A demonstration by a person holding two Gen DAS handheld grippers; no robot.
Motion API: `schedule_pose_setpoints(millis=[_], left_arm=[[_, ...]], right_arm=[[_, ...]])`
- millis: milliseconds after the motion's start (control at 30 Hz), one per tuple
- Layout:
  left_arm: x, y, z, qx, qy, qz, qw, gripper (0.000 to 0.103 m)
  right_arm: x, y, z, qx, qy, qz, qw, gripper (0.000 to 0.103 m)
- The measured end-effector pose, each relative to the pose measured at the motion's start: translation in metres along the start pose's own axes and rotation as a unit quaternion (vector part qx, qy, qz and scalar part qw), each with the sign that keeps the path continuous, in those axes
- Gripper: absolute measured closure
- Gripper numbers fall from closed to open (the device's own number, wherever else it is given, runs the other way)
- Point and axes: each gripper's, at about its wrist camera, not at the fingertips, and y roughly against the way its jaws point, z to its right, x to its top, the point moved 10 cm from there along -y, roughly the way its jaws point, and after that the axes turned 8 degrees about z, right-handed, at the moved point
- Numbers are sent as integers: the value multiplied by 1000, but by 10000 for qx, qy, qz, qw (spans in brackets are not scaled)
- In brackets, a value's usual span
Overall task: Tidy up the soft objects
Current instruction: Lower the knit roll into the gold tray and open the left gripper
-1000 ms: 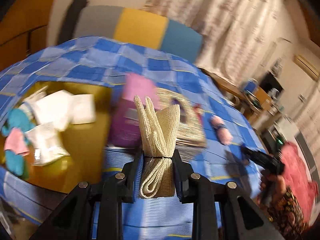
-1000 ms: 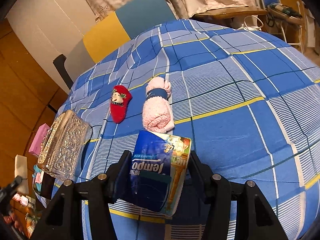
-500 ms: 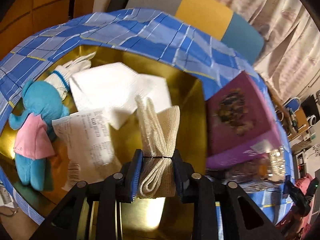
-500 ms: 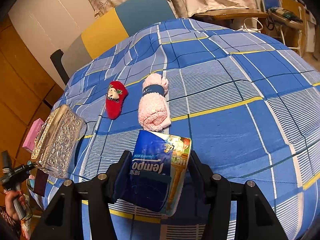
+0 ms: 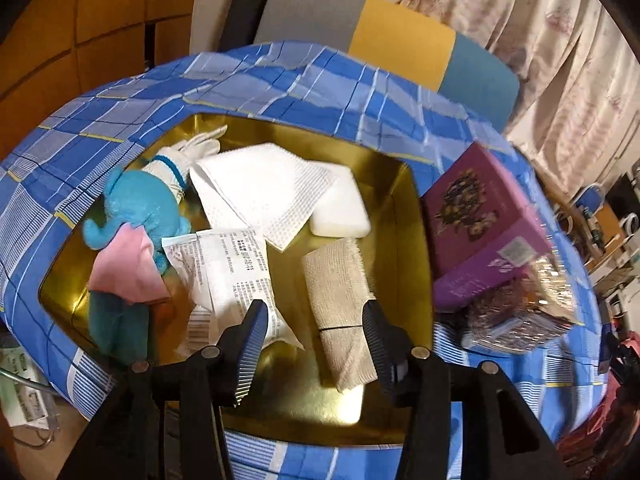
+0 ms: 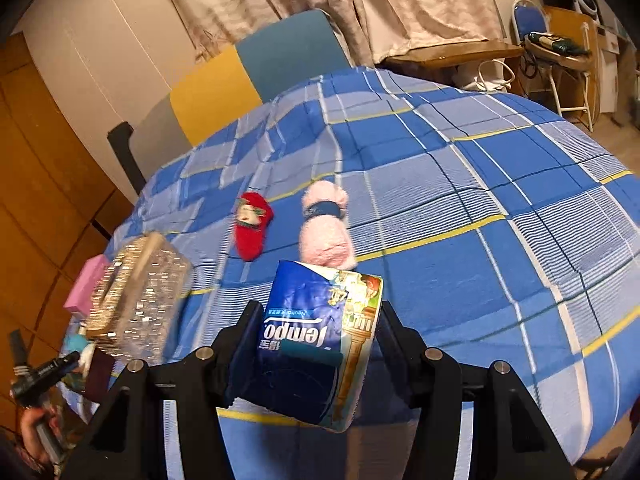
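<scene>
My left gripper point(image 5: 316, 334) is open above a gold tray point(image 5: 412, 216). A folded beige mesh cloth point(image 5: 340, 300) lies in the tray, loose against the right finger. The tray also holds a blue plush toy with a pink shirt point(image 5: 132, 232), a white cloth point(image 5: 260, 192), a white pad point(image 5: 340, 212), a printed white packet point(image 5: 228, 272) and a white sock point(image 5: 180, 156). My right gripper point(image 6: 316, 328) is shut on a blue Tempo tissue pack point(image 6: 320, 340) above the table. A red sock point(image 6: 252, 228) and a rolled pink sock point(image 6: 326, 228) lie beyond it.
A purple box point(image 5: 480, 224) and a clear patterned box point(image 5: 528, 304) stand right of the tray; the clear box also shows in the right wrist view point(image 6: 136, 300). The blue checked tablecloth point(image 6: 480, 200) covers the table. A grey, yellow and blue chair point(image 5: 380, 32) stands behind.
My left gripper moved over the tray, opened and let go of the beige mesh cloth, which now lies in the tray. The right gripper kept holding the tissue pack and shifted slightly.
</scene>
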Motion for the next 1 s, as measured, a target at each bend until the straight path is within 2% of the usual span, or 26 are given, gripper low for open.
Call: schedule_pose_setpoints(millis=[167, 433, 567, 767, 1000], left_arm=[[-2, 20, 4, -171, -92, 261, 9995, 53], [-19, 26, 15, -588, -109, 166, 9981, 53], [-23, 30, 17, -776, -119, 176, 9968, 53], [-23, 42, 15, -900, -284, 396, 9948, 53], [-21, 50, -2, -890, -187, 548, 9943, 53]], right_arm=[[-2, 21, -44, 308, 84, 30, 9995, 45], [-3, 35, -140, 1070, 267, 30, 9939, 45], [-16, 34, -194, 1445, 429, -135, 9885, 45], [-43, 33, -264, 1914, 730, -407, 9780, 45], [-76, 18, -334, 2321, 1040, -816, 9637, 45]])
